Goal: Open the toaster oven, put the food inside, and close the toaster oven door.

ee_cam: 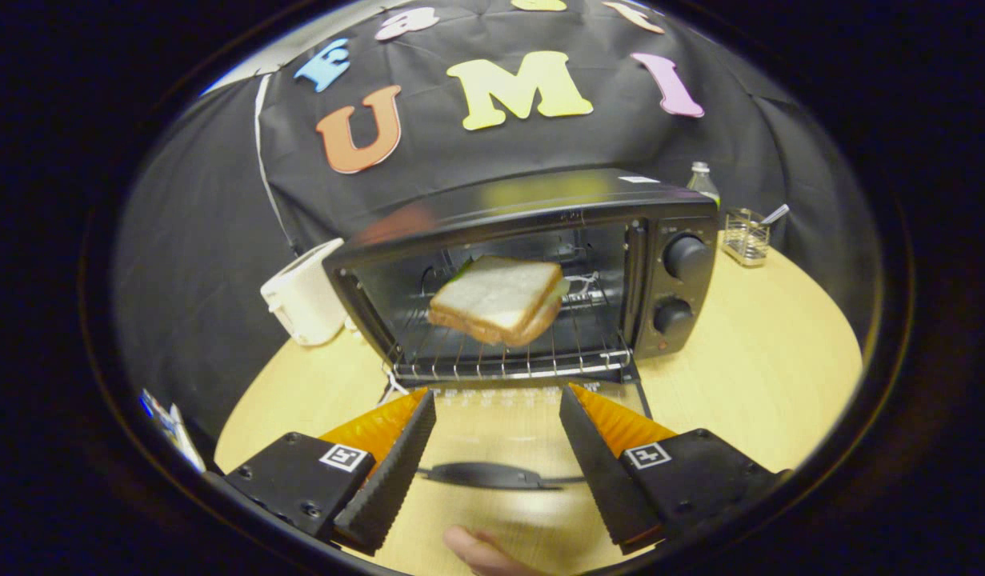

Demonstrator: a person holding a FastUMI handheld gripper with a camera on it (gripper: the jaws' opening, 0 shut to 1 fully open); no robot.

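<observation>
- Two fingers of the gripper (497, 400) stand spread wide apart, pinching nothing; the flat-lying oven door (500, 432) shows between them.
- Just beyond the fingertips sits the oven (540, 216), a dark box on a pale wooden table (780, 360), with its door dropped fully open toward the fingers.
- Inside the oven, a sandwich (498, 300) of white bread lies on the wire rack (508, 360), near the middle and slightly tilted; a bit of green pokes out at its far corner.
- On the door's near edge is a dark handle (492, 477), lying between the fingers and touching neither.
- Two round knobs (684, 258) sit one above the other on the oven's right panel.
- Left of the oven, just beside it, stands a white toaster (304, 300).
- Behind the oven's right corner a bottle (702, 182) stands upright; near it is a small clear holder (746, 236) with a thin utensil leaning out of it.
- Part of a person's finger (480, 550) shows below the handle, between the finger bases.
</observation>
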